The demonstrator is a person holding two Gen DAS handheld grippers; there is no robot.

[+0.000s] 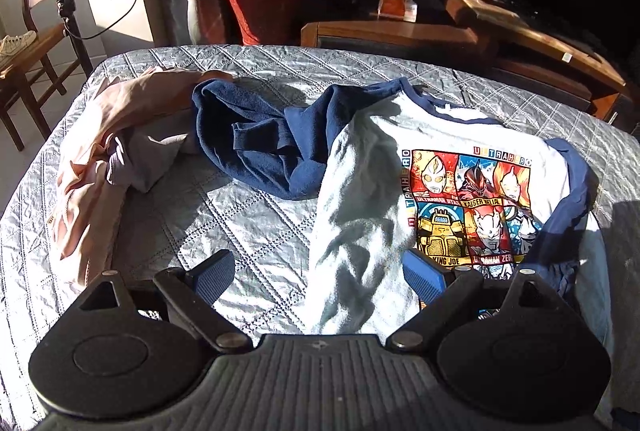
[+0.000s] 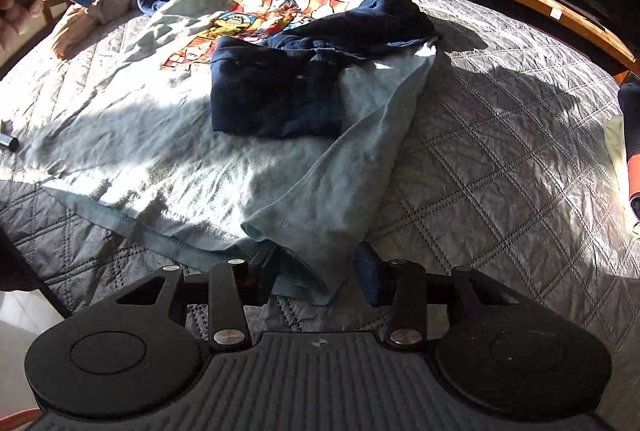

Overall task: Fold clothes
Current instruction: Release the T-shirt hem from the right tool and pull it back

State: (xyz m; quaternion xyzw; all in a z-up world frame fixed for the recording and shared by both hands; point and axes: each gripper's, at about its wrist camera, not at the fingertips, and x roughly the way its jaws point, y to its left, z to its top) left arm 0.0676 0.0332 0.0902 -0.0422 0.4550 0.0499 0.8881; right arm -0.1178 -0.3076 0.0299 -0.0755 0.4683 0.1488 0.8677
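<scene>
The right gripper [image 2: 318,271] has its jaws apart around the shirt [image 2: 180,151] hem, while the left gripper [image 1: 320,271] hovers released.

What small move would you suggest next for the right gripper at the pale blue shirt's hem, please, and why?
Probably close the right gripper on the bunched hem corner of the pale blue T-shirt with navy sleeves: that corner lies between its fingers, which seem apart and not yet pinching.
</scene>
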